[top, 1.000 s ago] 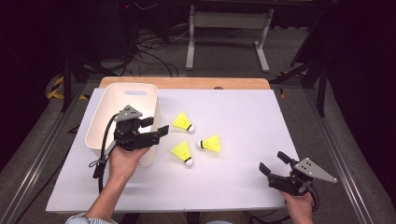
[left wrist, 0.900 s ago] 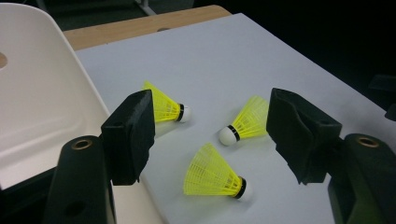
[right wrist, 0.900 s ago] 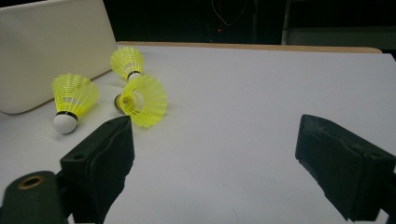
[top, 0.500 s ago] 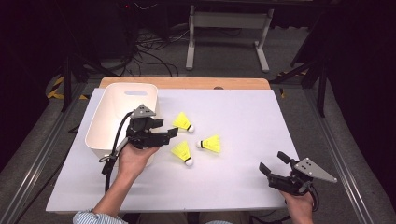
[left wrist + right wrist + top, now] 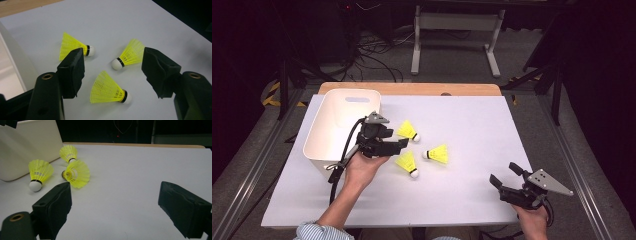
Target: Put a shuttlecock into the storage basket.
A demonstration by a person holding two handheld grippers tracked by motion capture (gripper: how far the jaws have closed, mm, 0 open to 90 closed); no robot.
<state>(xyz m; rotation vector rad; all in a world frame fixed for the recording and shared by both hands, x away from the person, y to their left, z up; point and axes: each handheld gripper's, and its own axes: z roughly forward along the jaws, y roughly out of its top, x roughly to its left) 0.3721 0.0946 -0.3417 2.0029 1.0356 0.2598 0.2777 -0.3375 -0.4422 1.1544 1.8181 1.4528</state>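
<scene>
Item: three yellow shuttlecocks on a white table (image 5: 472, 200), beside a white bin (image 5: 339, 125) at about 10 o'clock of the table's middle.

- Nearest shuttlecock (image 5: 108, 88) — lay on its side near the table's middle, cork toward 4 o'clock in the left gripper view, framed between the left jaws but untouched.
- Second shuttlecock (image 5: 128, 53) — just beyond it at 1 o'clock, apart.
- Third shuttlecock (image 5: 72, 46) — at 11 o'clock, close to the bin wall.
- Left gripper (image 5: 399, 145) — hovered over the group with jaws standing wide and holding nothing.
- Right gripper (image 5: 504, 175) — parked at 4 o'clock of the table, well apart from the shuttlecocks; jaws wide open, empty.

Step in hand, as judged: the approach to a pick — the left gripper lined up on the nearest shuttlecock, presumably for the bin.

Next move called for: lowering until the pads flanked the skirt or cork, then a gentle close, since the mesh skirt looked likely to crush or roll away.
</scene>
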